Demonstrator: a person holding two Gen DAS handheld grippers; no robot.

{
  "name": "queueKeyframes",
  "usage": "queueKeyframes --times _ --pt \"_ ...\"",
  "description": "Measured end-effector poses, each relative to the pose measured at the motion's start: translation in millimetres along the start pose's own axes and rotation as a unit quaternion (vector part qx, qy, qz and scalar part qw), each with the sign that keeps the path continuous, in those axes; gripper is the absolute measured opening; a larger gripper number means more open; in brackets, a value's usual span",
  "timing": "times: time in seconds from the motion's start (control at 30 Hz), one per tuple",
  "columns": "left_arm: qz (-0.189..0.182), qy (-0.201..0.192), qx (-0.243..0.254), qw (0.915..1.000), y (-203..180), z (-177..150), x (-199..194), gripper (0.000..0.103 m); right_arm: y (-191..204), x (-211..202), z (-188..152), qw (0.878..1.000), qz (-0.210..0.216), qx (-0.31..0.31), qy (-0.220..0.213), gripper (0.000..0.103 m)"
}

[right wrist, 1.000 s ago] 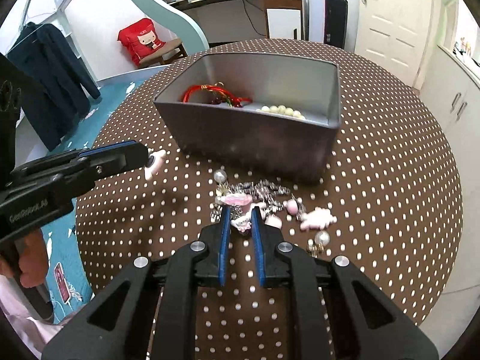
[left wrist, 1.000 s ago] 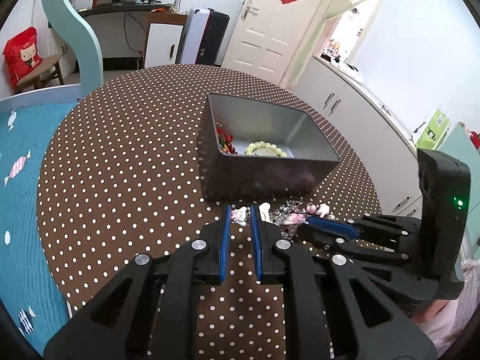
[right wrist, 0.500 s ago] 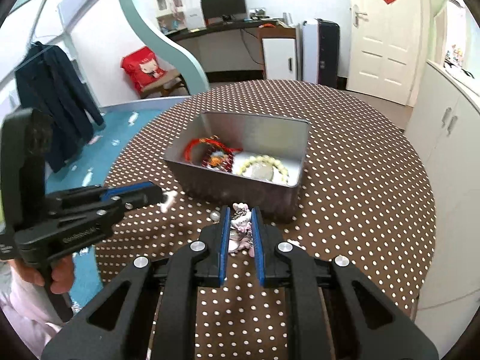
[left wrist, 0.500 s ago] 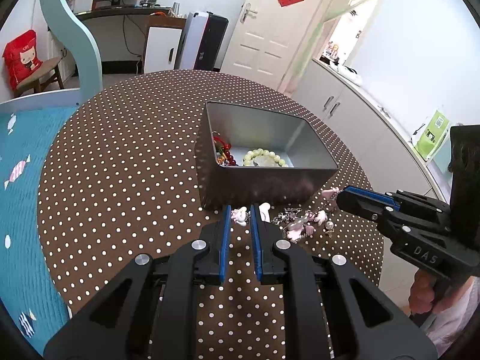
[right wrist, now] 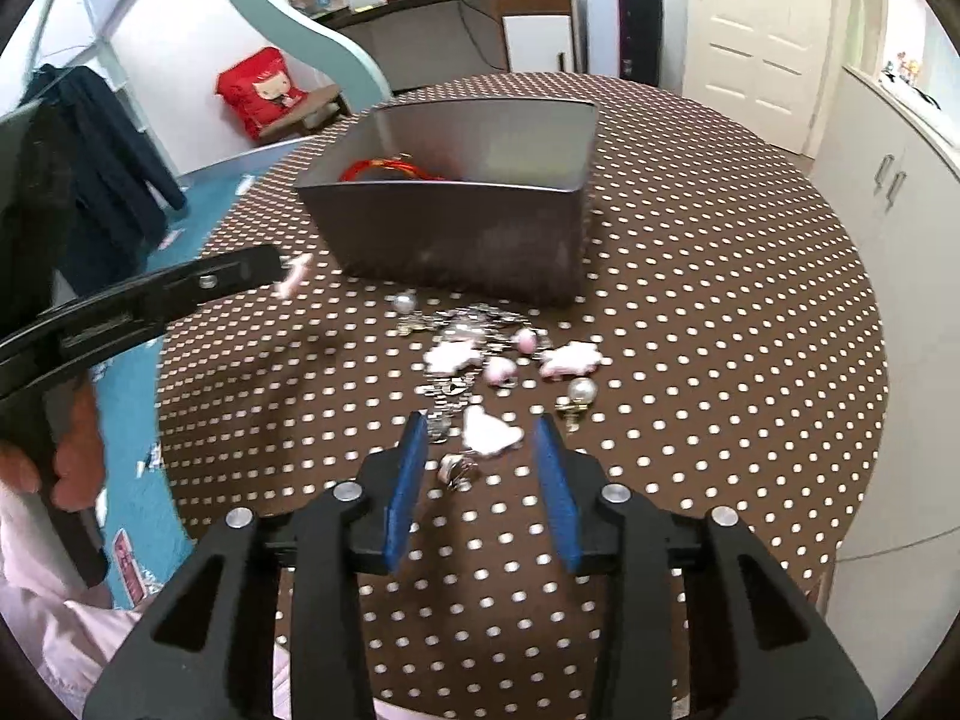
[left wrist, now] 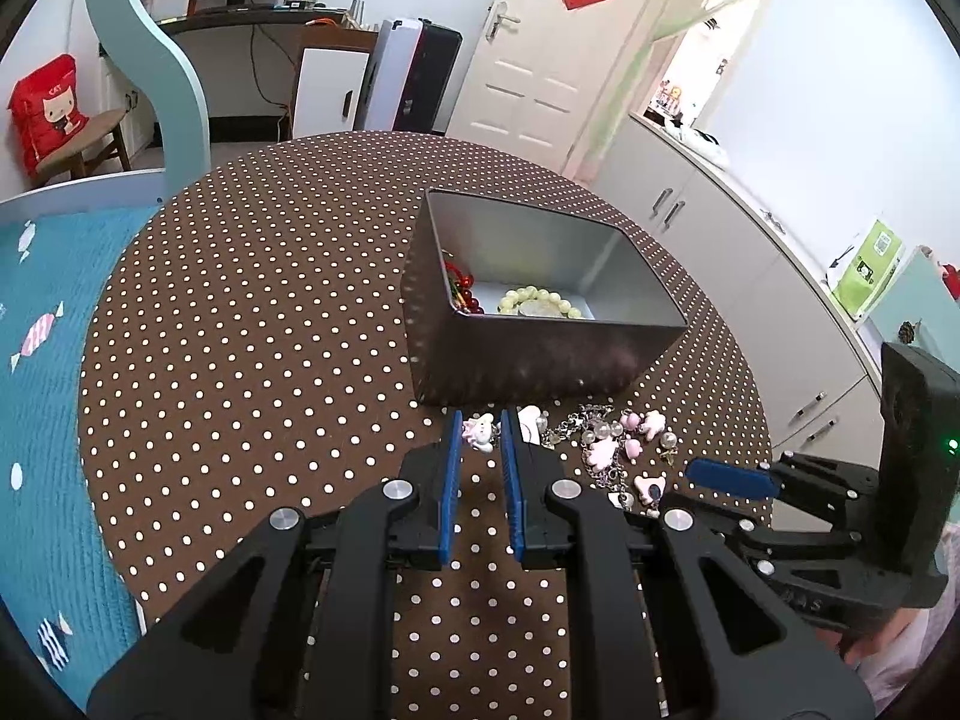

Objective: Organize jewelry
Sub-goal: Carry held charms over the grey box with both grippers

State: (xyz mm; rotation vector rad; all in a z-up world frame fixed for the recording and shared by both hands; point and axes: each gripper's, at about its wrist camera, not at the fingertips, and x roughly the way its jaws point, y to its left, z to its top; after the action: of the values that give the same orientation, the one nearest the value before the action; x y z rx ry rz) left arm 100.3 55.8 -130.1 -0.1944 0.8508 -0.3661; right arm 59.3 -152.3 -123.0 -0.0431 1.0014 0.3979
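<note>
Your right claw (right wrist: 480, 450) has just been opening and is hovering empty over the charm bracelet (right wrist: 480, 360) lying on the table (right wrist: 720, 300), while your left claw (left wrist: 480, 438) is pinching a small pink charm (left wrist: 478, 433) just before the tin box (left wrist: 540, 354).

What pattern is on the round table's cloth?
Brown with small white polka dots; the tablecloth shows best in the left wrist view.

A round polka-dot table (left wrist: 252, 324) carries a grey tin (left wrist: 540, 354) and a charm bracelet (right wrist: 480, 354).
</note>
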Motion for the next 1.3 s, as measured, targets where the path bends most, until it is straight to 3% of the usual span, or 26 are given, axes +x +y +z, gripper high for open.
queueKeyframes --times 0.17,0.27,0.5,0.73,1.03,1.3 --pt "0.000 0.002 0.001 1.0000 -1 -1 0 0.012 2 12 -1 1.000 -0.012 -0.015 0.011 0.034" --pt "-0.001 0.006 0.003 1.0000 -3 -2 2 0.012 7 13 -2 0.999 -0.036 -0.033 0.006 0.015" --pt "-0.002 0.008 0.006 0.9999 -8 0 5 0.012 -3 9 2 0.999 -0.030 -0.016 0.002 0.015" --pt "-0.001 -0.005 0.013 0.9999 -14 7 0 0.012 -5 -14 24 0.998 -0.037 -0.030 -0.039 0.015" --pt "-0.001 -0.050 0.032 0.9982 -26 36 -16 0.012 -1 -42 65 0.992 -0.041 -0.059 -0.102 0.015" --pt "0.000 -0.064 0.040 0.9971 -31 65 -9 0.012 9 -28 94 0.990 -0.034 -0.078 -0.110 0.015"
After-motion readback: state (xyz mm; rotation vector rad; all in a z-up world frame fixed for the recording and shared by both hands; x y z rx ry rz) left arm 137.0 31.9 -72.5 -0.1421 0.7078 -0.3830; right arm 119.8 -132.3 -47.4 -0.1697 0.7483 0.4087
